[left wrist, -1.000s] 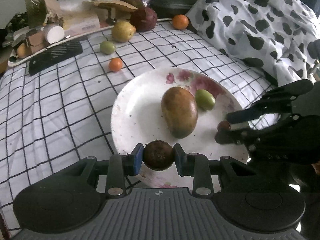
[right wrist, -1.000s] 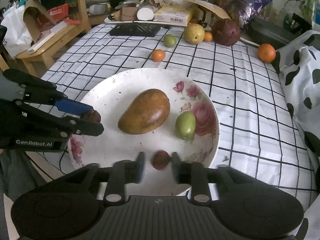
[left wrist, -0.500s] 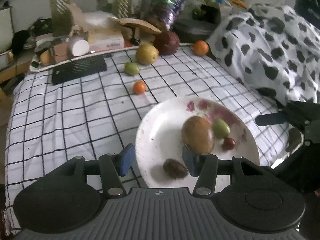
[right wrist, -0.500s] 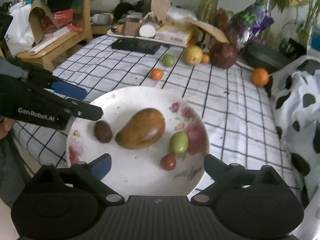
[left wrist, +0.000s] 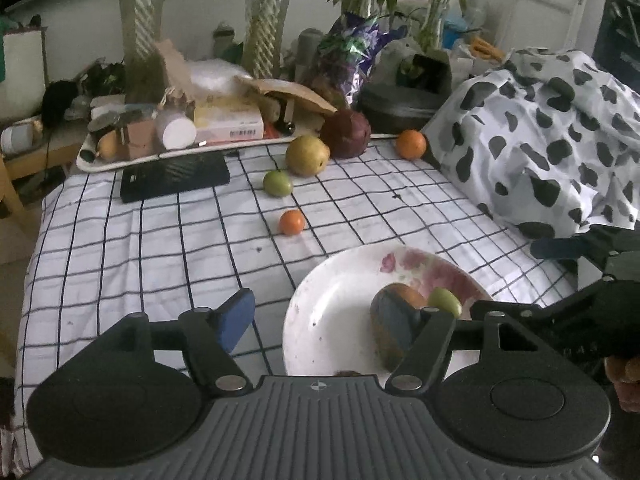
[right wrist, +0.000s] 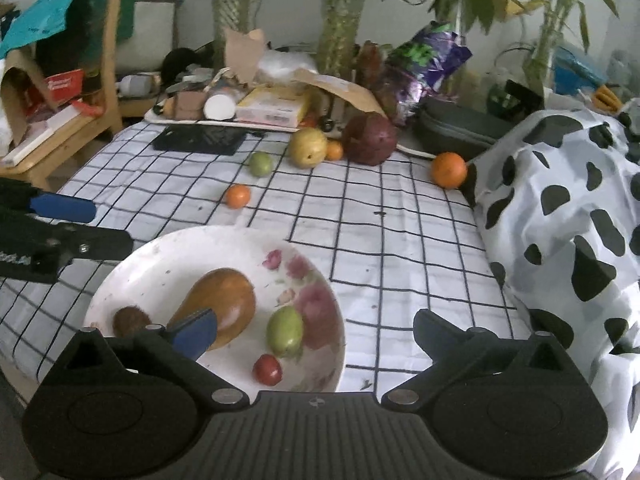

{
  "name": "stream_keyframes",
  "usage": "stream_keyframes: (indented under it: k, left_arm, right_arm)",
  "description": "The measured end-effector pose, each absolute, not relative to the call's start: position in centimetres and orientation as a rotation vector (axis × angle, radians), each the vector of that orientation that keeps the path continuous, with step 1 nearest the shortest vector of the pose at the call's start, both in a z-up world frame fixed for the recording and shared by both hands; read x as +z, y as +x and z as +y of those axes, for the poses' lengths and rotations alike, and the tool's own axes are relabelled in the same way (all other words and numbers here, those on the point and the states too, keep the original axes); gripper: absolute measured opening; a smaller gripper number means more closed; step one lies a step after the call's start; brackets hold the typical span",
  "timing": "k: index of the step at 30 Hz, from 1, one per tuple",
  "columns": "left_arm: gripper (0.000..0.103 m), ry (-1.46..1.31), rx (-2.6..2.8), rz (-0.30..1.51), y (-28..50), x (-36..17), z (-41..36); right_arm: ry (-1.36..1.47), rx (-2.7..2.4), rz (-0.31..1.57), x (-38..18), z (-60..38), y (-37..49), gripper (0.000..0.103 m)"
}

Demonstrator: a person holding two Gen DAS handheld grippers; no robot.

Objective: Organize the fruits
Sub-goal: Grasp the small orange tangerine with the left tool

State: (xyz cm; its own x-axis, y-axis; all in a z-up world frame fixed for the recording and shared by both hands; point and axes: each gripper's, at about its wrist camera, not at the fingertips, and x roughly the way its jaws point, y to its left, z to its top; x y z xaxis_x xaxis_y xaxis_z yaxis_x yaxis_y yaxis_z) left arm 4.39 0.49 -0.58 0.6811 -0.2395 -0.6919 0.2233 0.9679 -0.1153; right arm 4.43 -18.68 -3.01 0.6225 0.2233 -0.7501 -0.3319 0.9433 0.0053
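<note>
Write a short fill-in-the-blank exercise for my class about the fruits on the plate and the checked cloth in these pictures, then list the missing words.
1. The floral plate holds ____ fruits in all.
2. The largest fruit on it is the brown mango; the smallest is the ____ one.
3. The big orange lies beside the ____-patterned blanket.
4. The right gripper has jaws that stand ____, nothing between them.

Missing words: four; red; cow; open
</note>
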Motion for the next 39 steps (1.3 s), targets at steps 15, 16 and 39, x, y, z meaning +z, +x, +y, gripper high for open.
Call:
stream_keyframes:
  k: [15,16,39]
  left_arm:
    - [0.068,0.06,-0.291,0.796,7.7,-1.3,0.0]
    - [0.068,0.061,-0.294,0.797,8.0,-1.3,0.1]
    - [0.066,0.224,-0.422,0.881,17.4,-3.9,-1.2]
  right_arm:
    - [-0.088,0.253,0.847,-3.6,-19.7,8.0,0.103]
    - [-0.089,0.253,0.848,-3.6,-19.8,8.2,0.103]
    - [-0.113,0.261,0.891,-5.4,-19.2,17.0,0.103]
